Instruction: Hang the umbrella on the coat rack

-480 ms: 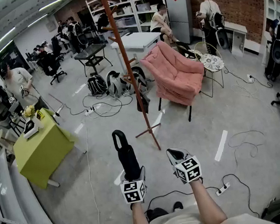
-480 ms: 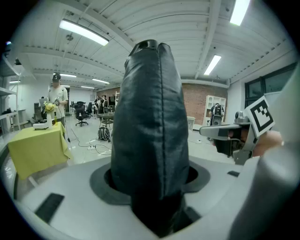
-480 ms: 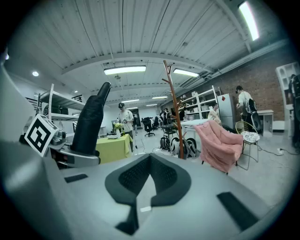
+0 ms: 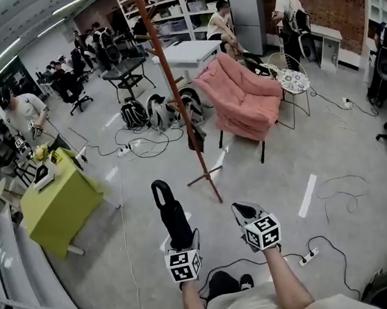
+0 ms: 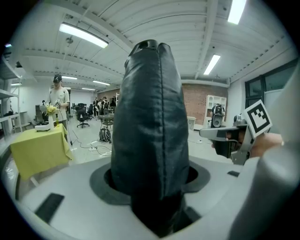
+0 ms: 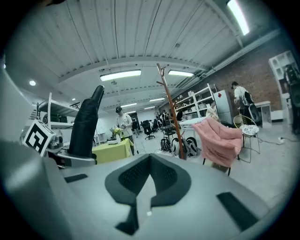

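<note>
Umbrella, black, folded and sleeved, carried upright and clear of the floor, loop at its top end; lower end clamped between the fingers of the left gripper, which stand wide and press on the bundle from both sides, as the left gripper view shows; right gripper just beside it at like height, fingers together with nothing between them, not touching the umbrella; coat rack, a brown wooden pole on crossed feet, stands on the open floor ahead of both grippers, well apart from them, with a yellow-green table toward the floor's left edge and a pink armchair beyond it to the right; pegs branch off near the top of the pole, seen in the right gripper view; backpacks and cables lie behind the foot of the rack. Step in hand, as judged: carriage of the umbrella toward the rack, hanging not yet begun. Next move, as judged, calls for closing the gap to the pole, raising the umbrella to peg height, and bringing the loop over a peg end before the fingers part; the empty right gripper could steady the loop or the pole; risk lies in the loop slipping past the peg, or a knock tilting the rack.
</note>
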Demonstrator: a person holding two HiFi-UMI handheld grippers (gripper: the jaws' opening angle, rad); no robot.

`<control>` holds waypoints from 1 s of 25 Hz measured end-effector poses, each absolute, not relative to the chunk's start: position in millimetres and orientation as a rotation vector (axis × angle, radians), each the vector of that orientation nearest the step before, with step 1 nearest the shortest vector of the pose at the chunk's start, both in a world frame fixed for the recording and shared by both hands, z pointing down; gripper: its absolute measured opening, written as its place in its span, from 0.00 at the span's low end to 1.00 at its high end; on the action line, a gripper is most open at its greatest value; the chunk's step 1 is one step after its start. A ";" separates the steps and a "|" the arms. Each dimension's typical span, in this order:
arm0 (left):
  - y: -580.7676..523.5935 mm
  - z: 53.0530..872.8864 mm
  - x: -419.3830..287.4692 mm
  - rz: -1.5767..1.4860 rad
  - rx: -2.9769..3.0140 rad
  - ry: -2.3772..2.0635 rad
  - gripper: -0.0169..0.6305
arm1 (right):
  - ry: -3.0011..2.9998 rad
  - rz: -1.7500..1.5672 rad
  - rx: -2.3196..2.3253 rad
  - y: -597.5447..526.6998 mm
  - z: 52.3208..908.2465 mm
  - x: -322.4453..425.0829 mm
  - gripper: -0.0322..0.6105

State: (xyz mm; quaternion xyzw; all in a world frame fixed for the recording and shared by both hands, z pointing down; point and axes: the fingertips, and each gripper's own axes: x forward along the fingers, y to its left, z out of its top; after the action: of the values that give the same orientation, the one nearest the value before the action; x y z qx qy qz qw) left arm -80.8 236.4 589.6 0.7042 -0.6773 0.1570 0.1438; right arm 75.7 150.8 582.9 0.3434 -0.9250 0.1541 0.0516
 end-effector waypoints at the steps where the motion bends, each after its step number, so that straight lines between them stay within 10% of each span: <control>1: 238.3 589.6 -80.5 0.460 2.030 -1.954 0.43 | -2.822 0.489 1.051 150.9 582.8 79.0 0.05; 25: 150.6 583.1 -124.4 0.354 1.999 -2.019 0.43 | -2.894 0.613 1.073 58.6 574.2 61.5 0.05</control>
State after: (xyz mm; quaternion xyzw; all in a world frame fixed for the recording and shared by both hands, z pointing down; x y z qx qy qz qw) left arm -124.4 150.6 583.1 0.6914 -0.6984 0.1226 0.1385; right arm 61.5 58.6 574.2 0.3410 -0.9197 0.1947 -0.0025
